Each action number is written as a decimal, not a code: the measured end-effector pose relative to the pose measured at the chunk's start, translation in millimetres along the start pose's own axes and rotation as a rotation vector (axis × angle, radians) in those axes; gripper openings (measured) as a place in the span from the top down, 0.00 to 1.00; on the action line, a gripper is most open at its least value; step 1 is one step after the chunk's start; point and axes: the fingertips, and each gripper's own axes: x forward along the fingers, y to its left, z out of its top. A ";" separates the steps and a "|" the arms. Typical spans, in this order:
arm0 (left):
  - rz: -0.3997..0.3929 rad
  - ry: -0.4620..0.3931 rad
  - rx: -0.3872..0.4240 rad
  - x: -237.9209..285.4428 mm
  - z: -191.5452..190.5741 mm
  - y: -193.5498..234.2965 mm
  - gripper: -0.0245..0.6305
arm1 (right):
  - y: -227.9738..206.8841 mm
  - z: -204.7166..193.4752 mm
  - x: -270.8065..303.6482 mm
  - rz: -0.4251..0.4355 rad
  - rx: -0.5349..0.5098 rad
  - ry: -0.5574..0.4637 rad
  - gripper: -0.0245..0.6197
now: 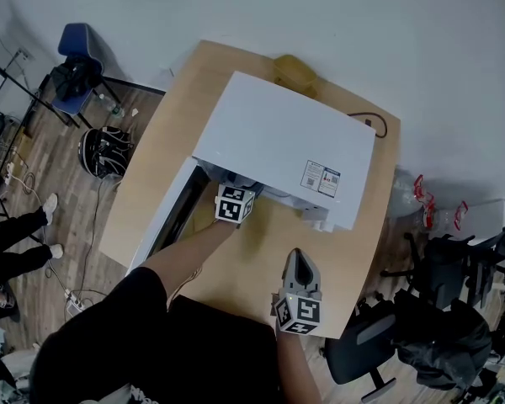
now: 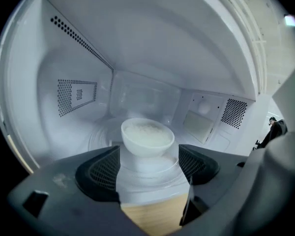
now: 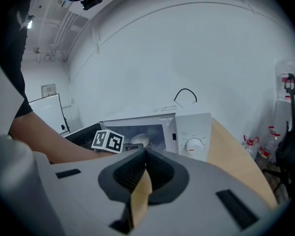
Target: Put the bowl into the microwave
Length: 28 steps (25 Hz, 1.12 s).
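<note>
Bowl (image 2: 147, 136) sits mid-frame inside microwave (image 2: 83, 53), just beyond left gripper (image 2: 150, 167), fingers released. Right gripper (image 3: 146, 167) fingers clenched, empty. Risk: a careless pull-out could clip the bowl and tip it.

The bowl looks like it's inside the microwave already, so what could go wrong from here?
1. The left gripper has its jaws open just in front of the bowl, at the mouth of the microwave. If it is drawn back crookedly, a jaw could clip the bowl and slide or tip it.
2. The door stands open beside the person's forearm. Swung shut too soon, it could hit the arm or gripper.
</note>
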 end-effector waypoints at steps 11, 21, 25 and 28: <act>-0.123 -0.072 0.046 -134.7 18.1 -39.2 0.41 | 41.3 -3.5 -49.0 -0.040 -0.018 -0.064 0.87; -0.276 -0.149 0.131 -328.2 25.1 -105.9 0.41 | 103.4 -19.6 -140.4 -0.101 -0.048 -0.116 0.87; -0.347 -0.175 0.057 -387.7 22.7 -137.5 0.41 | 122.9 -21.4 -179.4 -0.125 -0.049 -0.134 0.87; -0.363 -0.194 0.005 -418.5 17.2 -153.2 0.41 | 129.2 -24.0 -204.5 -0.127 -0.053 -0.139 0.87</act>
